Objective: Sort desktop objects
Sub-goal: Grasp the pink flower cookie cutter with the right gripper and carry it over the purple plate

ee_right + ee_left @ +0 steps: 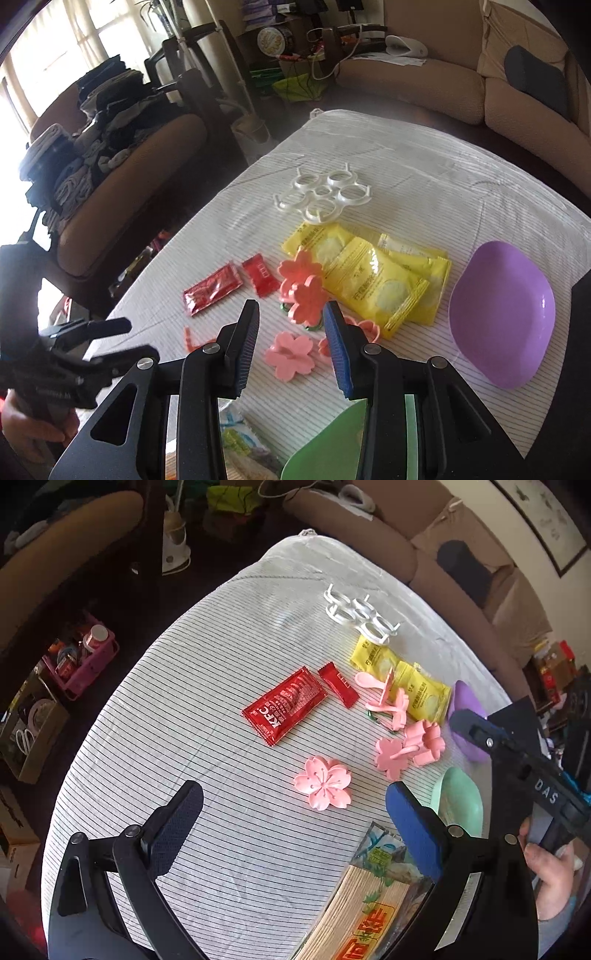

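On the striped cloth lie a red KFC sachet (283, 705) (211, 290), a small red packet (338, 685) (259, 277), yellow packets (421, 688) (373, 277), several pink flower pieces (323, 782) (293, 355), a white ring holder (360, 616) (325, 194), a purple bowl (502, 314) (466, 716) and a green bowl (460, 801) (328, 446). My left gripper (295, 823) is open and empty above the near cloth. My right gripper (291, 347) is open and empty above the pink flowers.
A pack of wooden sticks (365, 904) lies at the near edge. A brown sofa (443, 81) stands behind the table, an armchair with piled clothes (92, 147) to the left. A pink basket (83, 657) and boxes sit on the floor.
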Demonstrator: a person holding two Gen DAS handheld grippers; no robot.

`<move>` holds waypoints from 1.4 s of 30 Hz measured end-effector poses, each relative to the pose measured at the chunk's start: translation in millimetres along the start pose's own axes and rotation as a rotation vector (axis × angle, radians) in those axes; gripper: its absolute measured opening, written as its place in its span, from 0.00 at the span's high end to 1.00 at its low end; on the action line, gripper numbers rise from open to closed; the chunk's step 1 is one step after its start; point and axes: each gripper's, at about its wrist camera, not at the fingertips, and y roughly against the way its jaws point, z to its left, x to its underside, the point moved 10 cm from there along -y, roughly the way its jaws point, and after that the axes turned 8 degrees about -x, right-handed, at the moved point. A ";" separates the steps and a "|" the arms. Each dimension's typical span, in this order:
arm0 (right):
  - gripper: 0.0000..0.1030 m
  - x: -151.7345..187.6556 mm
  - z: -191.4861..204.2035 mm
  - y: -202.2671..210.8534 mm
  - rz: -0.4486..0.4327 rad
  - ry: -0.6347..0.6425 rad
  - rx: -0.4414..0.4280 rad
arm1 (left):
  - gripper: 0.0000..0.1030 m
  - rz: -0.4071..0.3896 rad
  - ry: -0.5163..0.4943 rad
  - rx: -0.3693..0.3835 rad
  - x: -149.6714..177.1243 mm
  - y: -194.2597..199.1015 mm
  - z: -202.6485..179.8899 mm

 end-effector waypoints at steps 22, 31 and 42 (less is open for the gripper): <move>0.43 32.4 -51.3 5.8 0.074 -0.094 0.091 | 0.05 0.041 -0.088 -0.057 15.3 -32.8 -24.1; 0.36 48.8 -44.6 -40.9 0.175 0.074 0.221 | 0.40 -0.011 -0.181 -0.191 13.7 -37.2 -23.2; 0.54 20.7 -59.7 30.6 -0.011 -0.022 0.158 | 0.85 -0.017 -0.012 0.020 3.3 -23.8 -16.4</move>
